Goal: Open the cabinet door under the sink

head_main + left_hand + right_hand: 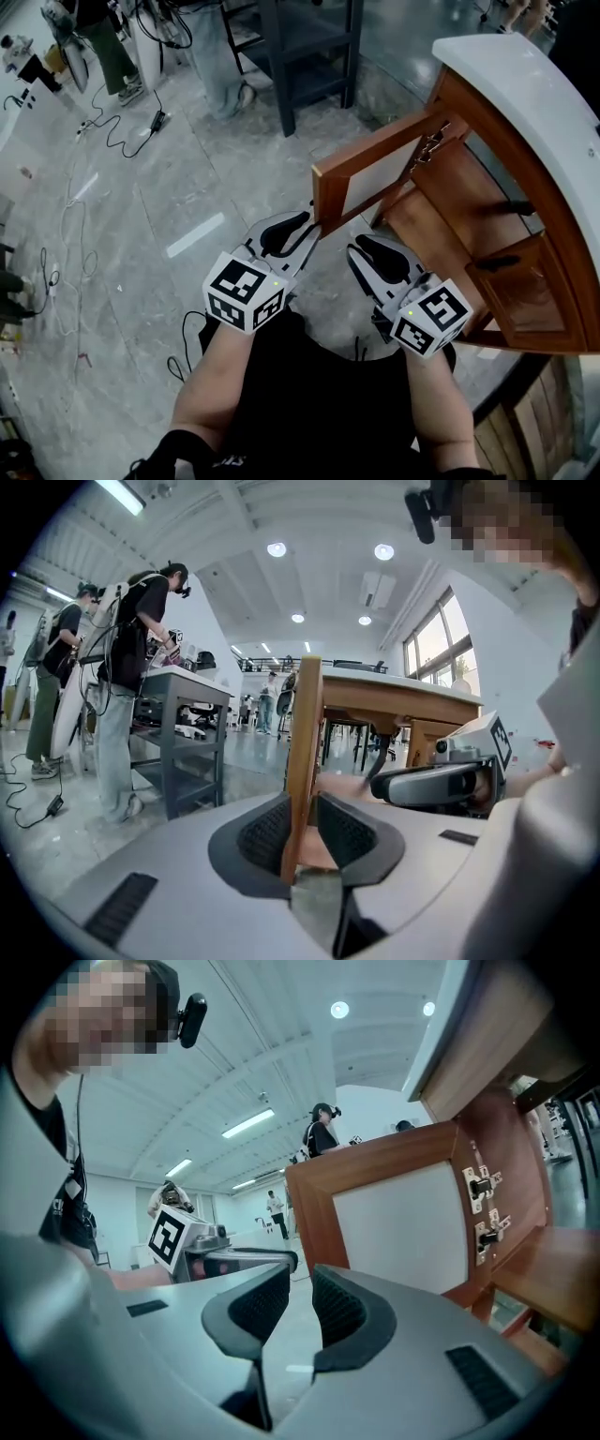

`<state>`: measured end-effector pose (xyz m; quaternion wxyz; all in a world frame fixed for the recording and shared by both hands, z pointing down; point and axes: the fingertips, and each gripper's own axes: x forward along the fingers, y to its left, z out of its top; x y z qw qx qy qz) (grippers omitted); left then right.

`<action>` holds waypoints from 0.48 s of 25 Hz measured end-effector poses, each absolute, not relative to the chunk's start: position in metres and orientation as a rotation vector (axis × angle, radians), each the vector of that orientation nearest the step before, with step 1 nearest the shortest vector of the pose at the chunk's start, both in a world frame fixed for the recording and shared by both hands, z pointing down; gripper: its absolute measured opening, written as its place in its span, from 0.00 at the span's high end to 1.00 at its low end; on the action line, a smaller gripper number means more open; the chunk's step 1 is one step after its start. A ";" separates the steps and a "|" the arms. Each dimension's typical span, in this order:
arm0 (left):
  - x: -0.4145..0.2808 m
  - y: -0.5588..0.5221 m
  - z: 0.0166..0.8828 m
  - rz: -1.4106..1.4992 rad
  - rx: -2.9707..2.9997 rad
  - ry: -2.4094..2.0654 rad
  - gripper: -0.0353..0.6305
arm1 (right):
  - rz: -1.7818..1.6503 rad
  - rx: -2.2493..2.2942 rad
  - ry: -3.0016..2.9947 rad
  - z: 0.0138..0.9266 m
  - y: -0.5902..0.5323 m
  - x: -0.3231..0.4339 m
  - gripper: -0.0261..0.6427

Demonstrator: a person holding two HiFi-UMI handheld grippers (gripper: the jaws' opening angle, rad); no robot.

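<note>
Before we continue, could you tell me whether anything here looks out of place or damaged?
Nothing looks damaged or spilled. The brown wooden cabinet door stands swung open, as intended. Only the black cables lying loose across the grey tiled floor look untidy.

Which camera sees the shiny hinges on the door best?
The right gripper view: both hinges show big and clear on the inside of the open cabinet door. The head view shows them small, from above. The left gripper view sees only the door's edge, no hinges.
</note>
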<state>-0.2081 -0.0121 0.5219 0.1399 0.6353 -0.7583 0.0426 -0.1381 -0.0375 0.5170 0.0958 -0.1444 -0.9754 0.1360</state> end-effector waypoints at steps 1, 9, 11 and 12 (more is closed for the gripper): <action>-0.208 -0.012 0.521 0.122 1.829 -2.203 0.80 | 0.409 -0.402 -2.895 0.519 -0.042 -0.136 0.82; -0.154 -0.040 0.506 0.200 1.980 -2.138 0.83 | 0.405 -0.154 -2.955 0.518 -0.083 -0.105 0.83; -0.136 -0.054 0.503 0.211 2.042 -2.092 0.84 | 0.388 -0.092 -2.961 0.517 -0.094 -0.093 0.83; -0.128 -0.062 0.502 0.212 2.071 -2.066 0.84 | 0.380 -0.057 -2.964 0.517 -0.100 -0.087 0.83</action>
